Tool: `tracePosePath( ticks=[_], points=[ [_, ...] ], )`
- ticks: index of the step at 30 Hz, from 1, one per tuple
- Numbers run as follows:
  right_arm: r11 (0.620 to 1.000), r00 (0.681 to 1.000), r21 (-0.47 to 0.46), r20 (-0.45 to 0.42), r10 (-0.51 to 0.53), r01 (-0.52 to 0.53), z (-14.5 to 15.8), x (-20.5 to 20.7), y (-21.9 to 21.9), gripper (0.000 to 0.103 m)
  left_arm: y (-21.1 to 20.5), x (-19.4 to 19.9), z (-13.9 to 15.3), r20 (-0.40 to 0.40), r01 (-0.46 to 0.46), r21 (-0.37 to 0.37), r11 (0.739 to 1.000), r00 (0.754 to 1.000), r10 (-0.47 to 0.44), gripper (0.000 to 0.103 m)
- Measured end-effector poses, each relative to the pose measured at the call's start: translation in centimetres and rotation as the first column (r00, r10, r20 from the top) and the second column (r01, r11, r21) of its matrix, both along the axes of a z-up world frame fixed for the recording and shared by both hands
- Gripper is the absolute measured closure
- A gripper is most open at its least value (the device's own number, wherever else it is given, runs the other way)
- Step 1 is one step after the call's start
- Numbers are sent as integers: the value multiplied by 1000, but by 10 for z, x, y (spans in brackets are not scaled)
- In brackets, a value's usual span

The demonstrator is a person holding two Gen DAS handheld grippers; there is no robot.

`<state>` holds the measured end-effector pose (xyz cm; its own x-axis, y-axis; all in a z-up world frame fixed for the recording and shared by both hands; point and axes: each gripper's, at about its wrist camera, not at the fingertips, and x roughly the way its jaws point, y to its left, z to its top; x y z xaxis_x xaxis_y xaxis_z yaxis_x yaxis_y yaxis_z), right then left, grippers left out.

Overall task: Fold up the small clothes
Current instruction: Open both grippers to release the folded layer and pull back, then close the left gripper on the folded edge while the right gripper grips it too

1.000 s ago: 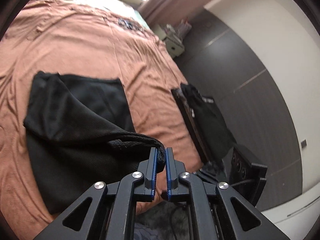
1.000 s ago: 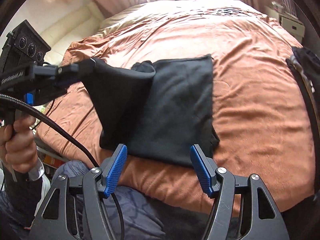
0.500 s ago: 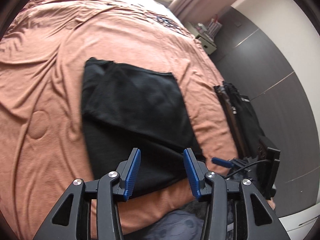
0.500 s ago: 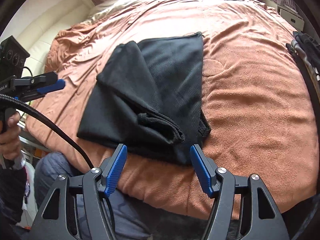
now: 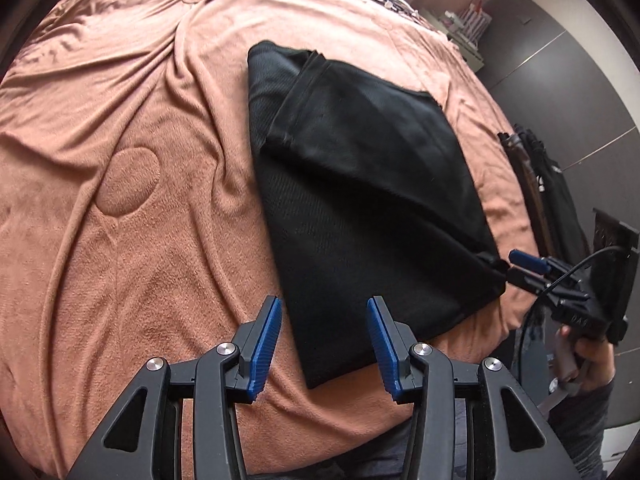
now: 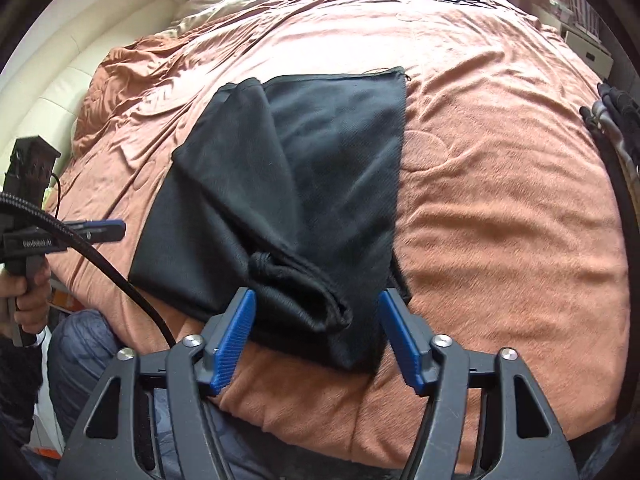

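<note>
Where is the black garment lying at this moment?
The black garment lies partly folded on the brown bedspread, near the bed's front edge. In the right wrist view the open right gripper frames its near end.

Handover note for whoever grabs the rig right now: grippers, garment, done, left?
Left gripper: open, empty, hovering over the near edge of the black garment.
Right gripper: open, nothing clamped, its fingers straddling the bunched near corner of the garment.
Garment: lies on the brown bedspread, near the bed's front edge, one side already folded over the rest.
Done: the first fold, though the folded flap sits crooked and its near end is rumpled.
Left: probably flatten that flap, then fold again to finish. A dark pile of other items sits at the bed's right edge.
</note>
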<state>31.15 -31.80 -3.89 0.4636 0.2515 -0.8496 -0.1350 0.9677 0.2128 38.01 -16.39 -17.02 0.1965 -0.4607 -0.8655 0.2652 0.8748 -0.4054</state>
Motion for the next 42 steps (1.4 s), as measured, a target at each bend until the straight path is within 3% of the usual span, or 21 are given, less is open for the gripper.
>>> tracePosePath(
  ticks=[11, 13, 15, 17, 18, 21, 25, 28, 35, 42],
  points=[
    [998, 997, -49, -61, 42, -45, -14, 26, 16, 55, -7, 2, -30, -45, 28, 57, 998, 999, -25, 57],
    [998, 997, -51, -60, 45, -48, -16, 31, 19, 65, -8, 3, -31, -43, 31, 60, 998, 999, -29, 57],
    [998, 997, -46, -60, 46, -48, -18, 35, 20, 82, -10, 4, -31, -42, 33, 64, 997, 999, -31, 57],
    [998, 998, -50, -49, 33, -36, -18, 37, 19, 96, -12, 5, -32, -36, 31, 80, 996, 999, -28, 66],
    [999, 999, -41, -42, 19, -20, -17, 36, 16, 98, -14, 5, -33, -33, 29, 85, 996, 999, -27, 68],
    [1000, 1000, 15, -15, -17, 18, -12, 29, 5, 100, -14, 6, -34, -32, 29, 87, 996, 999, -27, 71],
    [996, 999, 79, -5, -47, 47, -13, 16, -10, 101, -11, 3, -34, -33, 39, 82, 996, 999, -37, 91],
    [994, 998, 89, -6, -58, 58, -16, 10, -16, 101, -13, -1, -32, -15, 46, 94, 994, 999, -45, 96],
    [993, 997, 87, 7, -81, 81, -20, -6, -27, 102, -16, -4, -28, -26, 64, 99, 993, 998, -61, 96],
    [992, 995, 83, 10, -98, 97, -16, -15, -32, 102, -15, -3, -17, -24, 55, 46, 997, 998, -54, 96]
  ],
)
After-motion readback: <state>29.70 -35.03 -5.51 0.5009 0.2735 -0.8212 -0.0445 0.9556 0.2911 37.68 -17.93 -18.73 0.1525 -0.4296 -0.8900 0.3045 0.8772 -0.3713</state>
